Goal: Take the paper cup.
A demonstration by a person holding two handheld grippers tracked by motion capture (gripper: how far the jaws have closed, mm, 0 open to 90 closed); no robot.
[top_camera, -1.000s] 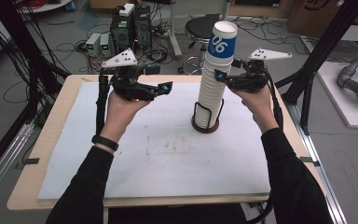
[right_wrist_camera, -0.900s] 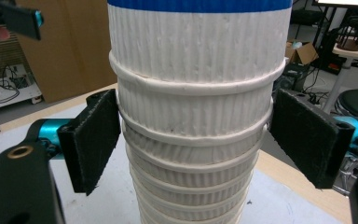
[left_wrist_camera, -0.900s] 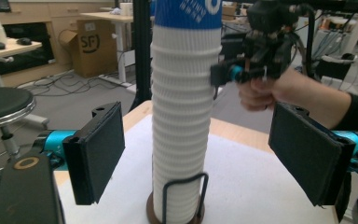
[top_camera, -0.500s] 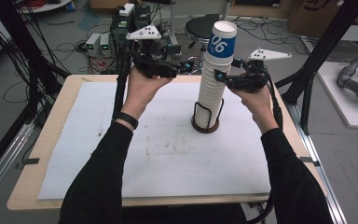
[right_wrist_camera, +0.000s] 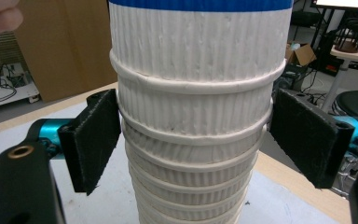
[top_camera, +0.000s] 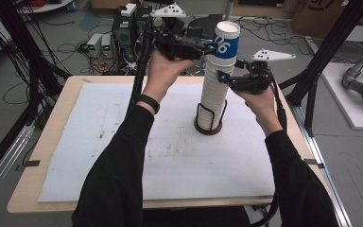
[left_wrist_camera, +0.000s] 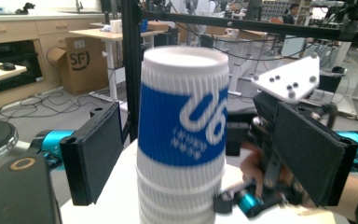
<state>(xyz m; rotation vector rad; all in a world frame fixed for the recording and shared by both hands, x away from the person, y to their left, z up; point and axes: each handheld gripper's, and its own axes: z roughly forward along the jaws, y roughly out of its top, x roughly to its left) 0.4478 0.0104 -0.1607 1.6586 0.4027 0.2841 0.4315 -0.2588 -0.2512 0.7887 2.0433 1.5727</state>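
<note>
Fingers of the right gripper (right_wrist_camera: 196, 140) sit on either side of the cup stack (top_camera: 216, 90), pads against the white ribbed rims partway up; reads as clamped on the stack, steadying it. Left gripper (left_wrist_camera: 209, 163) is up at the top cup (left_wrist_camera: 182, 107), the one with the blue band; its jaws have just been opening and now straddle that cup, left pad clear of the wall with a visible gap, right pad close alongside; not gripping yet.

Stack stands upright in a dark wire holder (top_camera: 209, 118) on the white mat (top_camera: 99, 142), toward the far right part of the wooden table (top_camera: 38, 156); high view shows both forearms reaching in, left hand raised to the stack's top, right hand lower on its side.

Step in hand, as judged: peel the top cup off while the rest are pinned.

How to do it well:
- centre the left jaws on the blue band, below the lip, before closing; the lip would crush
- close only until the pads bite; ribbed paper walls will dent under a hard squeeze
- keep the right grip below the second cup's rim, so only one cup comes free
- pull straight up along the stack's axis; a slight twist may break a nested fit
- watch the holder; a sideways tug could tip the tall stack.
</note>
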